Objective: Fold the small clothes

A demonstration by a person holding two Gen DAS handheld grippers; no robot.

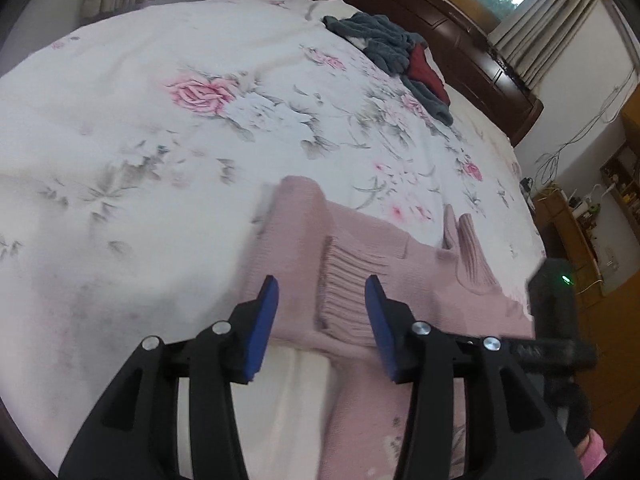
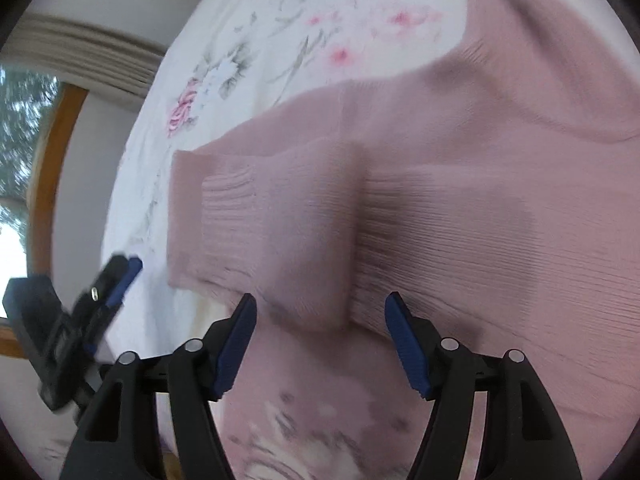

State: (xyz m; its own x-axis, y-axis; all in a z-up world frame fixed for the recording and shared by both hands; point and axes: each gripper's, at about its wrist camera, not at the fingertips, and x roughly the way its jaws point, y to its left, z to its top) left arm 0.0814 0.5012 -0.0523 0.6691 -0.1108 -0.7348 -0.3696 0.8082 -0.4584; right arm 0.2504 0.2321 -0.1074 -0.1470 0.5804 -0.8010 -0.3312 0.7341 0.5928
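Pink knitted sweater [image 1: 360,264] spread flat on floral bedsheet [image 1: 160,128], directly ahead of and beneath both tongs. Left gripper [image 1: 322,296] held wide apart, empty, blue pads [image 1: 264,320] framing a ribbed cuff of a folded-in sleeve without touching it. Right gripper [image 2: 320,316] likewise spread wide, gripping nothing, poised just above a fold of sleeve laid across the sweater [image 2: 460,184] body; contact with the knit not determinable because of motion blur. Left gripper [image 2: 116,284] seen again in the right wrist view, far to the left of the right tongs, beside the sweater's ribbed edge, blurred and partly cut off by the frame. Dark body of the right tool visible at the right margin of the left wrist view, with a green light; its fingers out of sight there.

Beyond the left tongs, far ahead and to the right: heap of grey-blue clothing [image 1: 384,40] with a dark red garment [image 1: 428,72] lying on it, against a dark wooden headboard [image 1: 460,40]. Curtains [image 1: 544,28] and a window further right. No containers in view. Lower hem of the sweater hidden behind the gripper arms; bedsheet [image 2: 248,40] pattern smeared in the right wrist view.
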